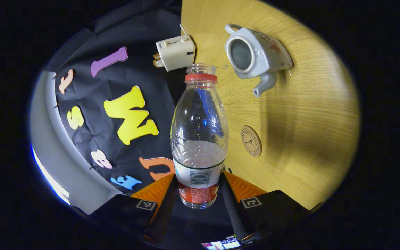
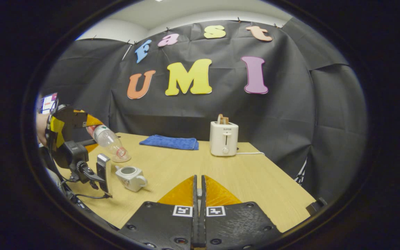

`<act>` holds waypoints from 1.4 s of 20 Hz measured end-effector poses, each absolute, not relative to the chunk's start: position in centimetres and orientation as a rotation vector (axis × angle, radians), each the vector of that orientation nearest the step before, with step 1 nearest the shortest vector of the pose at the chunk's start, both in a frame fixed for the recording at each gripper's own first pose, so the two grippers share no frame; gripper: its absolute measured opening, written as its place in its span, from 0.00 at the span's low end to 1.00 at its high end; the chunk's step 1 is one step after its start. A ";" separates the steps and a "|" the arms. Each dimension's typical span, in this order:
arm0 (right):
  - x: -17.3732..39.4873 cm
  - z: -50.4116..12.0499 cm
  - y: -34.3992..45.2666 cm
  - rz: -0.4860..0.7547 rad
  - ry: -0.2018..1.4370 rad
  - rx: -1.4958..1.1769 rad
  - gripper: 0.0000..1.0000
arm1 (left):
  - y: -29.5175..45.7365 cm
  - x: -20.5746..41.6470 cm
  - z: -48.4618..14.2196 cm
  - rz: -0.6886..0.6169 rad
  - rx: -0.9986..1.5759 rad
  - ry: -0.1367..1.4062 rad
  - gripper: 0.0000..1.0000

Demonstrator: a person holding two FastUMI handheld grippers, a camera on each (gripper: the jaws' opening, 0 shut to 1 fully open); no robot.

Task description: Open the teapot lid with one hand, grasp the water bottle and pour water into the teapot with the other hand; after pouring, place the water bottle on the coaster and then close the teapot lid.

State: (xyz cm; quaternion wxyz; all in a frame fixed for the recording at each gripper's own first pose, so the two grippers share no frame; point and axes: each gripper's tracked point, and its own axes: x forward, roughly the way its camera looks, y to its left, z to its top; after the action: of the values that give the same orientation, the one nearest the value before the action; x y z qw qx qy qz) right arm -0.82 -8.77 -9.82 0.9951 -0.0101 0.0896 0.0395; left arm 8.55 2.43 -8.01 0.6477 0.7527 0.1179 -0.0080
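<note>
No wording is legible. The toaster [image 2: 224, 139] carries a small word on its front, too small to read. The bottle [image 1: 199, 139] shows a barcode [image 1: 200, 177]. The coaster [image 1: 251, 141] bears an emblem ringed by tiny, unreadable lettering. The left gripper [image 1: 199, 180] and right gripper [image 2: 198, 180] wear square coded markers [image 2: 182, 210].

Left gripper [image 1: 200, 189] clamped on the water bottle [image 1: 199, 139] low on its body, both fingers pressing its sides, tilted mouth-down in the right gripper view with a hand behind it; right gripper [image 2: 197, 194] raised above the table, fingers together, nothing visible between them.
</note>
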 end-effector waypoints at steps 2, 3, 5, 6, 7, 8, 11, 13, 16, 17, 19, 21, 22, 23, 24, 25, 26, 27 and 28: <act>-0.9 -9.6 -8.2 0.091 0.180 -0.005 0.00 | 2.5 8.0 -8.8 -0.019 1.577 0.267 0.74; -0.8 -9.3 -8.1 0.090 0.177 -0.006 0.00 | 2.8 7.9 -9.2 -0.018 1.473 0.263 0.74; -0.8 -8.9 -7.8 0.091 0.171 -0.007 0.00 | 3.2 7.8 -10.8 -0.043 1.246 0.297 0.74; -0.6 -8.7 -7.5 0.095 0.172 -0.002 0.00 | 3.2 7.8 -11.8 -0.067 1.122 0.316 0.74; -0.6 -8.6 -7.2 0.098 0.171 0.004 0.00 | 2.9 7.5 -12.5 -0.078 0.994 0.331 0.74; -0.7 -8.3 -7.0 0.099 0.170 0.005 0.00 | 2.9 7.0 -12.8 -0.084 0.876 0.327 0.74; -0.7 -8.1 -6.1 0.109 0.167 0.002 0.00 | 3.9 6.2 -10.8 -0.008 0.573 0.267 0.74; -0.5 -7.9 -5.2 0.122 0.170 0.007 0.00 | 3.6 5.8 -10.3 -0.018 0.351 0.260 0.74; -0.4 -7.6 -3.9 0.139 0.169 -0.007 0.00 | 3.0 5.3 -8.7 -0.032 0.196 0.212 0.75; -0.5 -7.5 -3.5 0.145 0.168 -0.010 0.00 | 3.3 5.5 -8.1 -0.020 0.176 0.184 0.75; -0.4 -7.4 -2.7 0.153 0.165 -0.014 0.00 | 3.6 6.0 -7.8 -0.016 0.108 0.154 0.75; -0.2 -7.5 -2.2 0.157 0.170 -0.019 0.00 | 3.8 6.7 -7.9 -0.023 0.010 0.149 0.75; -0.1 -7.6 -2.0 0.159 0.171 -0.018 0.00 | 4.0 7.2 -7.7 -0.030 -0.028 0.140 0.75; -0.2 -7.7 -1.9 0.160 0.176 -0.020 0.00 | 4.4 8.0 -8.0 -0.038 -0.044 0.139 0.75; -0.2 -7.9 -1.8 0.161 0.178 -0.020 0.00 | 4.9 8.9 -8.3 -0.033 -0.045 0.146 0.75; 0.0 -8.1 -1.8 0.163 0.183 -0.021 0.00 | 5.4 9.8 -8.5 -0.032 -0.045 0.145 0.75; 0.1 -8.3 -1.7 0.164 0.190 -0.018 0.00 | 5.4 10.8 -8.6 -0.042 -0.053 0.144 0.75; 0.1 -8.7 -1.6 0.166 0.197 -0.017 0.00 | 5.4 11.6 -8.6 -0.052 -0.065 0.140 0.75; 0.2 -8.9 -1.6 0.165 0.203 -0.019 0.00 | 5.4 12.5 -8.6 -0.058 -0.071 0.131 0.75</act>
State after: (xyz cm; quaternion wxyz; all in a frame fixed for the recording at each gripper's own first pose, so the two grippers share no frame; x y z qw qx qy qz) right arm 0.16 -1.61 -8.94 0.9914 -0.0094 0.1012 0.0825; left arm 12.54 5.38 -8.61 0.9968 -0.0355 0.0653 -0.0292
